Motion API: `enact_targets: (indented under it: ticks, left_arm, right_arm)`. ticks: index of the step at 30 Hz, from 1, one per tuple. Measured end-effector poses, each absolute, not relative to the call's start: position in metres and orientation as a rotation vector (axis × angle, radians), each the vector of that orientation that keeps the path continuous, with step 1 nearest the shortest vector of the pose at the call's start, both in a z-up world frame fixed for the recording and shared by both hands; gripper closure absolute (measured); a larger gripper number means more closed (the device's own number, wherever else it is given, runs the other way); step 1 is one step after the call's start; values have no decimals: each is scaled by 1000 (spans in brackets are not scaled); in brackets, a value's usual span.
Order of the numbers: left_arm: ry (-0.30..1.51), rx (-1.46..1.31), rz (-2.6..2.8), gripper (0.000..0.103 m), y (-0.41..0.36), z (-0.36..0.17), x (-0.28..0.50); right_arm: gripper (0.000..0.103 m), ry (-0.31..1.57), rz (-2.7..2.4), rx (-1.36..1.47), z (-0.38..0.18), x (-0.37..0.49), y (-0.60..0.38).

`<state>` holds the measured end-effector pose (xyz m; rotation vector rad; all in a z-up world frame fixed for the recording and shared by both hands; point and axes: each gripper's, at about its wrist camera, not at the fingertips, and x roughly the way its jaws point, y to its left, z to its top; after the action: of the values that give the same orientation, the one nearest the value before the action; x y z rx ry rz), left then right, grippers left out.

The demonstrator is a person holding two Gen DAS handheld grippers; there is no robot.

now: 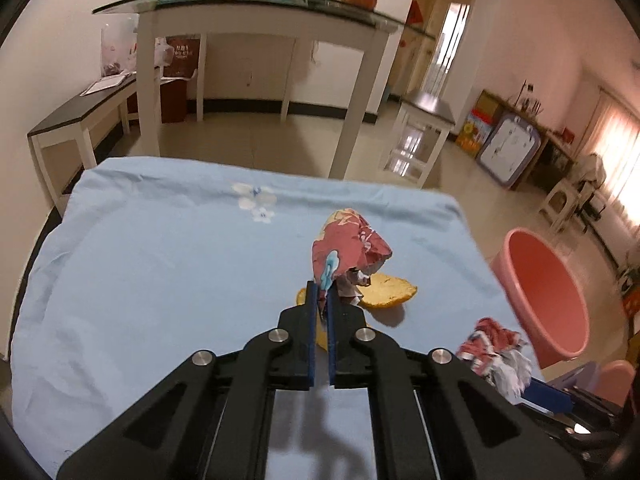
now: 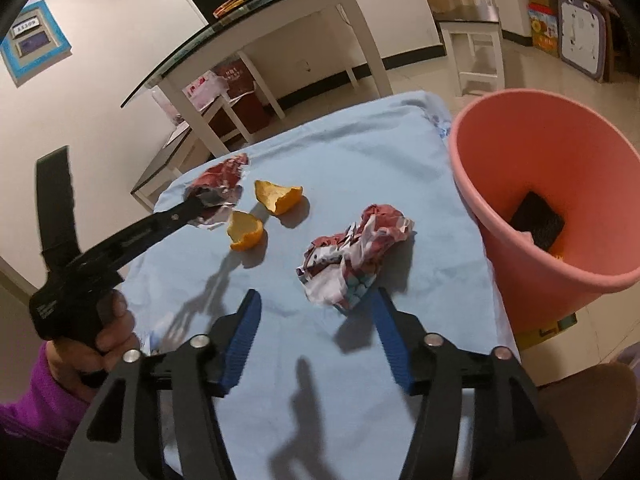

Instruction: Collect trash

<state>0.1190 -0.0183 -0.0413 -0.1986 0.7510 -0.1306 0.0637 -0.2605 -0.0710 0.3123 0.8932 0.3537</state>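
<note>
A tiled room with a glass-topped white table (image 1: 256, 4) behind; the work surface is a low table under a light blue cloth (image 1: 160, 264), with a pink plastic bin (image 2: 532, 184) standing just off its right edge.

Left gripper (image 1: 321, 292): fingers pressed together, pinching a crumpled red printed wrapper (image 1: 348, 246) by its lower edge; the wrapper rises above the fingertips, over two orange peel pieces, the nearer (image 2: 245, 230) and the farther (image 2: 280, 196), lying on the cloth.

Right gripper (image 2: 316, 300): fingers spread wide, holding nothing. A second crumpled wrapper (image 2: 354, 256) lies on the cloth directly ahead of it, just beyond the tips and slightly toward the right finger, long axis running diagonally away toward the bin.

Judgement: the right gripper is the nearer to this wrapper; a short forward advance should bracket it. The bin lies rightward of both grippers, and already contains a dark flat item (image 2: 538, 220).
</note>
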Motion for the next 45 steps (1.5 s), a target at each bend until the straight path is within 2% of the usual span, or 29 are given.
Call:
enact_targets:
  ticks: [8, 18, 19, 25, 26, 31, 45]
  left_arm:
    - [701, -274, -149, 100, 7, -28, 101]
    - [676, -297, -162, 100, 25, -27, 90]
    - [673, -295, -160, 100, 26, -28, 89]
    - [693, -294, -139, 100, 29, -32, 91]
    - [699, -293, -133, 100, 27, -32, 92]
    - [725, -276, -106, 100, 23, -36, 95]
    - [773, -206, -92, 100, -11, -35, 98]
  right_arm:
    - [36, 934, 301, 380, -74, 70, -260]
    - [36, 980, 141, 295, -86, 107, -231]
    - [37, 981, 123, 270, -88, 108, -228]
    - [67, 955, 121, 193, -91, 102, -224]
    - [69, 944, 127, 182, -89, 100, -223]
    - [73, 917, 207, 173, -83, 89, -218]
    - [73, 815, 339, 107, -64, 57, -211]
